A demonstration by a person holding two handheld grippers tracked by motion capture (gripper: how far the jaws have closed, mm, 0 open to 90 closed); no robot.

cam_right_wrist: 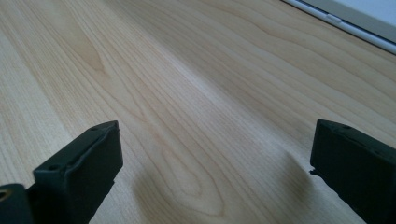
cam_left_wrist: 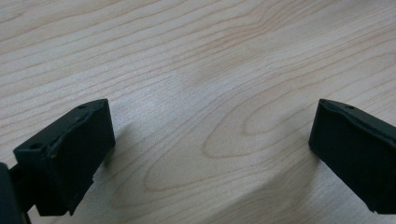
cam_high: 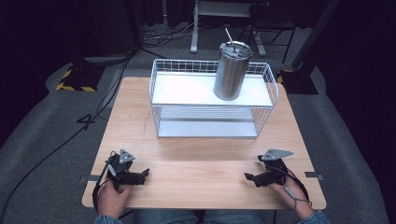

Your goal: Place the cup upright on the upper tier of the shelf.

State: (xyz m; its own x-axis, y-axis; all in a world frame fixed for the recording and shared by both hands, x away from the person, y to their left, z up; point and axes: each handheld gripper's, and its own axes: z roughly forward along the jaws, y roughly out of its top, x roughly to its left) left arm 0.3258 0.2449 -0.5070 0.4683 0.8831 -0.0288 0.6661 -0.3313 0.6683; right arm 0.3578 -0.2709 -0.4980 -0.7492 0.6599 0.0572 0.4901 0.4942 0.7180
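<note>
We rest both grippers, left [cam_high: 135,176] and right [cam_high: 258,178], jaws open and empty, low in frame; the upright tumbler [cam_high: 231,71] stands upper right, nearer our right.

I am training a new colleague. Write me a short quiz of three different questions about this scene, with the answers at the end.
1. True or false: the steel tumbler stands on the top shelf of the white wire rack.
2. Multiple choice: what lies between the fingers of the left gripper? A) a straw B) bare wooden table C) a cloth
3. Fill in the missing word: the right gripper rests near the front edge of the table with its fingers wide ____.

Key: 1. True. 2. B. 3. open.
</note>
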